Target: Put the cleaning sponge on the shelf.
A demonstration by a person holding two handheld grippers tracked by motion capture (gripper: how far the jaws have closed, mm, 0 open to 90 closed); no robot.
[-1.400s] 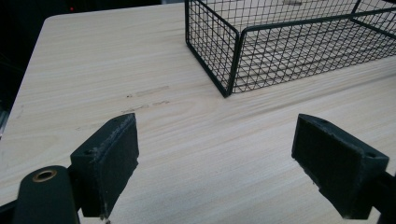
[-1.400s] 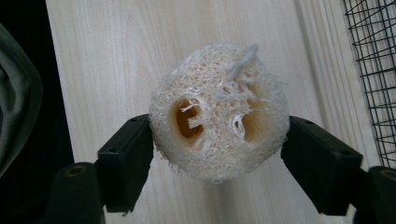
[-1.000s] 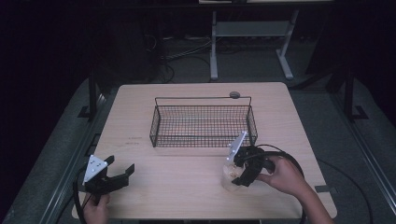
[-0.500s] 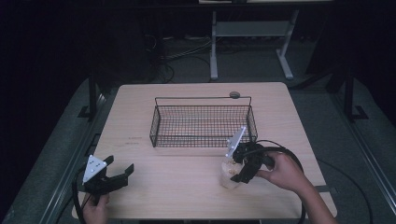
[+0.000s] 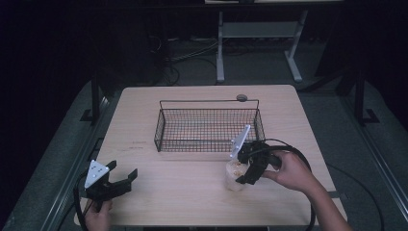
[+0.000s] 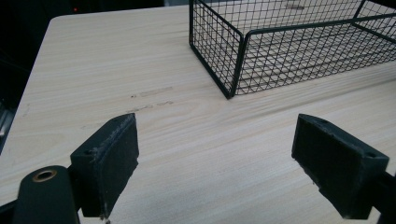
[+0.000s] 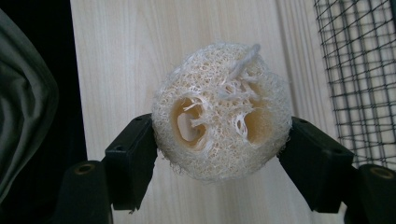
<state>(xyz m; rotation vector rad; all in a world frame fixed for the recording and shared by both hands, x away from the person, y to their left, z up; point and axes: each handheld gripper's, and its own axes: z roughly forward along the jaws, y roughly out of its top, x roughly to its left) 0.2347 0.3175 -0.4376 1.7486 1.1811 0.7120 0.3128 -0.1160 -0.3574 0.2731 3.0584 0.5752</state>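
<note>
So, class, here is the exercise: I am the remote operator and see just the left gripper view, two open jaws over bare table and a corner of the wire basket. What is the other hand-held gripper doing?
Observer: The right hand-held gripper is shut on a loofah sponge, a pad on each side.
Operator: Is that near the basket?
Observer: Yes, just in front of the wire basket's right front corner, outside it.
Operator: Anything inside the basket?
Observer: No, in the high view only its mesh floor shows; a small round grey object lies on the table behind its back rim.
</note>
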